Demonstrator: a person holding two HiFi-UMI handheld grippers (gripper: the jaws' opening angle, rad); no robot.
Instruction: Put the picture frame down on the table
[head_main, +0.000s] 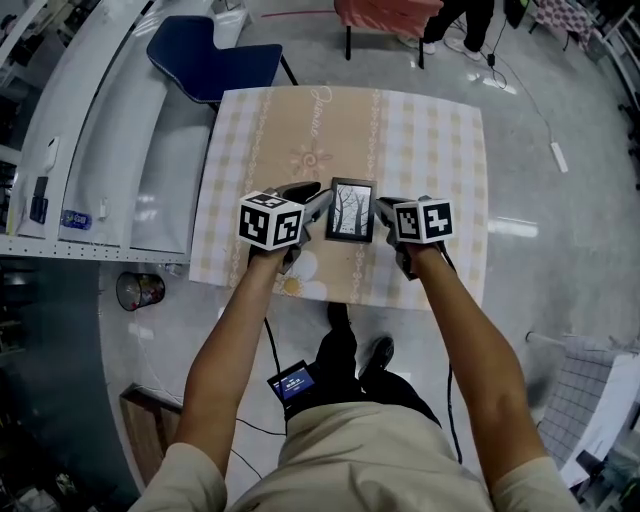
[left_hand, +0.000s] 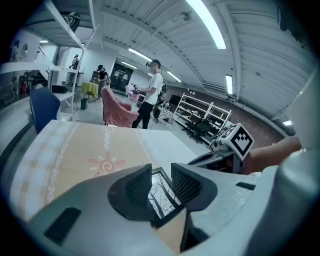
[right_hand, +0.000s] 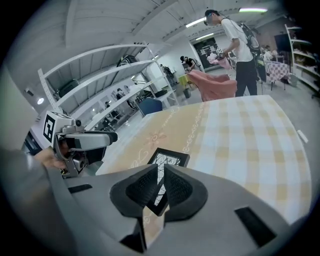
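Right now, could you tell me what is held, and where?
The picture frame: right gripper pinches its right edge; left gripper, jaws apart, flanks the left edge.

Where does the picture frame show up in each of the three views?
Head view: picture frame near the centre.
Left gripper view: picture frame low centre, seen between the jaws.
Right gripper view: picture frame low centre, between the jaws.
Shared landmark: the tablecloth's sun swirl, beyond it.

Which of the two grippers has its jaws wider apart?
The left gripper: its jaws stand clearly apart, with the picture frame showing through the gap. The right gripper has them nearly together, closed on the frame's edge.
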